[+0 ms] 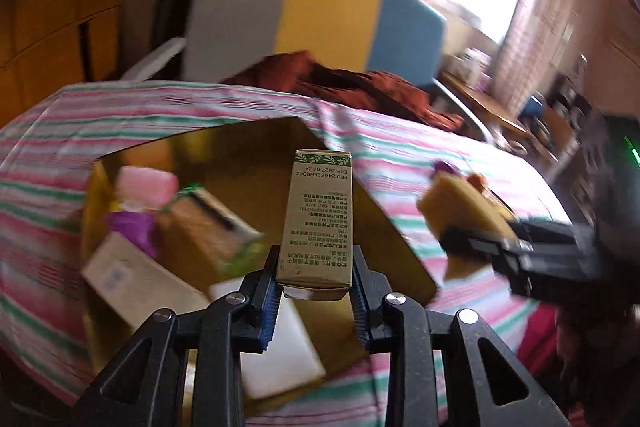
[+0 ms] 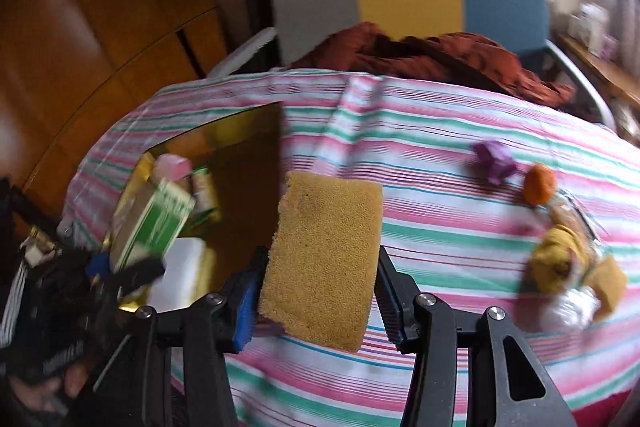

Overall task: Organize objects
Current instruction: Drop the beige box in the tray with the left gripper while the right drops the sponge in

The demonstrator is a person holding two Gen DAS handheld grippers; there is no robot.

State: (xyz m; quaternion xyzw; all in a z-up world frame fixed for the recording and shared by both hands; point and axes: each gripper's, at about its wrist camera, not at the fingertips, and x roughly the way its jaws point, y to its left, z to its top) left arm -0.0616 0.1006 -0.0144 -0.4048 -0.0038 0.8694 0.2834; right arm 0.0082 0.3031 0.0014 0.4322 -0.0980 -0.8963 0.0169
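With the carton (image 1: 316, 219) clamped in the left gripper (image 1: 316, 291) and the sponge (image 2: 324, 263) in the right gripper (image 2: 316, 303), each is best released low inside the box (image 1: 392, 227).

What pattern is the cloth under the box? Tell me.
Pink, green and white stripes on the cloth; right wrist view shows it best.

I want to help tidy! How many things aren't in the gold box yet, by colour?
Yellow sponge, in the right gripper: 1
Tan carton, in the left gripper: 1
Purple lump: 1
Orange ball: 1
Yellowish heap in clear wrap, too blurred to split: 1
Total: 5
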